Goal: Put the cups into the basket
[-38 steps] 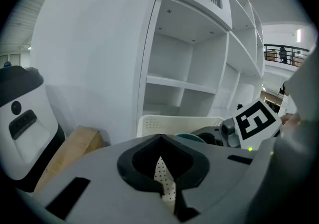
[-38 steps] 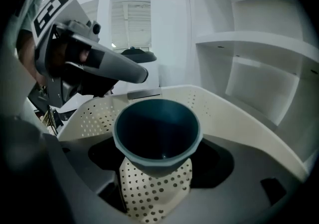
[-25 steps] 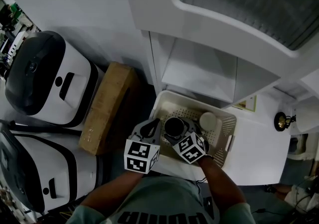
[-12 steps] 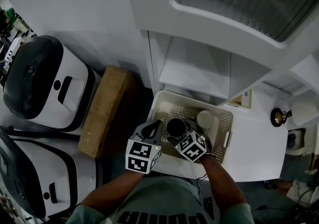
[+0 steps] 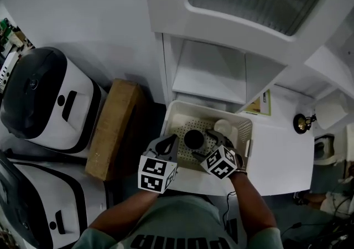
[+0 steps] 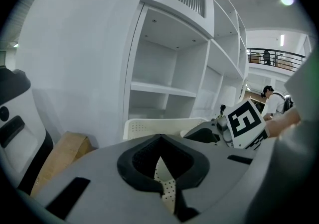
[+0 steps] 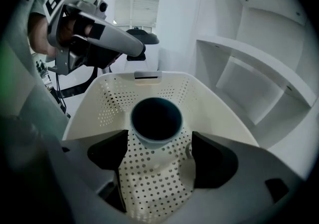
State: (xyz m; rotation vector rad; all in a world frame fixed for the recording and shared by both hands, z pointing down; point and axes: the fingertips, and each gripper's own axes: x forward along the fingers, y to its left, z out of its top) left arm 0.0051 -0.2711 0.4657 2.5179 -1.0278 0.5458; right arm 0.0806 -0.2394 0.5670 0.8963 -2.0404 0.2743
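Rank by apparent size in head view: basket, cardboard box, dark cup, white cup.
1. basket
2. cardboard box, lower and farther from camera, so real size unsure
3. dark cup and white cup: look alike, not ranked

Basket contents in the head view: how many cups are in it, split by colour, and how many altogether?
dark cup: 1
white cup: 1
total: 2 cups, both inside the basket
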